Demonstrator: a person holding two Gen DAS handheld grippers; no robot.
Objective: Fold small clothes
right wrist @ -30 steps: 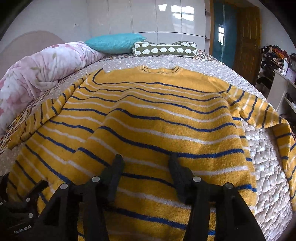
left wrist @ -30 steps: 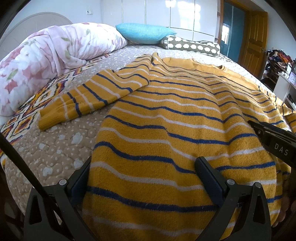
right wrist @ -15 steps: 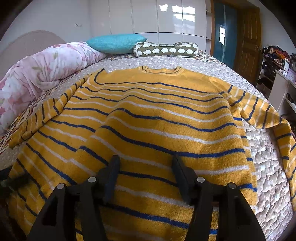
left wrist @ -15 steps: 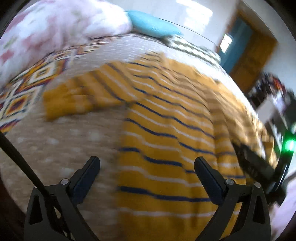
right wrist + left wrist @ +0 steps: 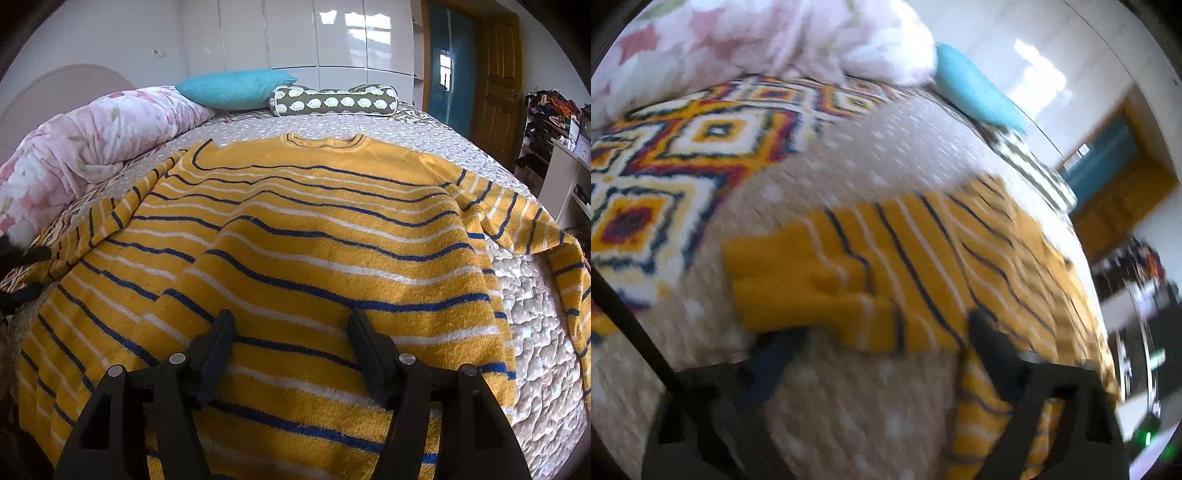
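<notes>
A yellow sweater with blue and white stripes (image 5: pixel 314 251) lies flat on the bed, collar at the far end, sleeves spread to both sides. My right gripper (image 5: pixel 291 336) is open and empty, low over the sweater's hem. In the blurred left wrist view my left gripper (image 5: pixel 882 354) is open and empty, just short of the cuff of the sweater's left sleeve (image 5: pixel 827 280). The left gripper also shows at the left edge of the right wrist view (image 5: pixel 18 273).
A pink floral duvet (image 5: pixel 92 147) is heaped along the bed's left side. A turquoise pillow (image 5: pixel 236 88) and a patterned bolster (image 5: pixel 332 101) lie at the head. The bed's quilted cover (image 5: pixel 535 350) shows at right. A door (image 5: pixel 498 85) and cluttered shelves (image 5: pixel 554 122) stand to the right.
My left gripper has swung left from the sweater's hem to the left sleeve cuff. My right gripper has stayed nearly still and remains open.
</notes>
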